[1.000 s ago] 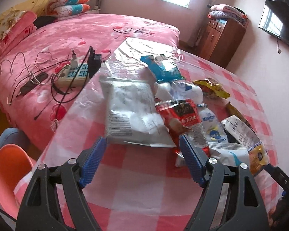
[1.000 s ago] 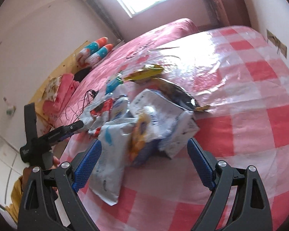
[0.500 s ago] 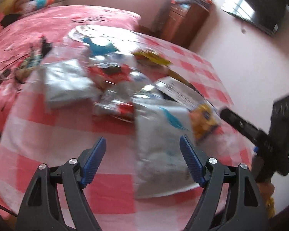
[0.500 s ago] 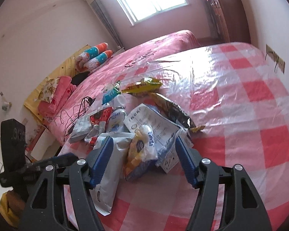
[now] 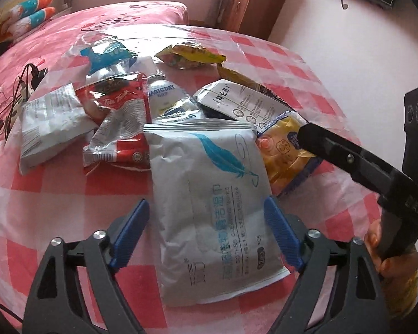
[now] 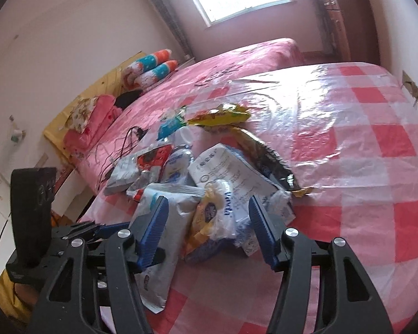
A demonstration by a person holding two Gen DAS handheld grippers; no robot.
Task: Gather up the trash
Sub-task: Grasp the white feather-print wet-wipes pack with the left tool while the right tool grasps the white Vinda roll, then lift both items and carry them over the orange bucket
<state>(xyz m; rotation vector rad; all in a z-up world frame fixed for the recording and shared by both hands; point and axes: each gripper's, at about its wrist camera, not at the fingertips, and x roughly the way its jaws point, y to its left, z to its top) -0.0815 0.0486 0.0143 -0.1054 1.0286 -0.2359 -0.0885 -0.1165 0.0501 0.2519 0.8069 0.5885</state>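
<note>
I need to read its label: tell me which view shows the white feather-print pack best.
The left wrist view: the white feather-print pack lies face-up, nearly whole. In the right wrist view it is foreshortened, partly behind a blue finger.

A heap of crumpled wrappers is spread flat on the checked cloth: a grey wipes pack [image 5: 209, 200] with a blue feather lies nearest. Beside it are seen a red-and-silver packet [image 5: 119, 128], a yellow pouch [image 5: 284, 156] and a white printed bag [image 5: 245, 105].
</note>
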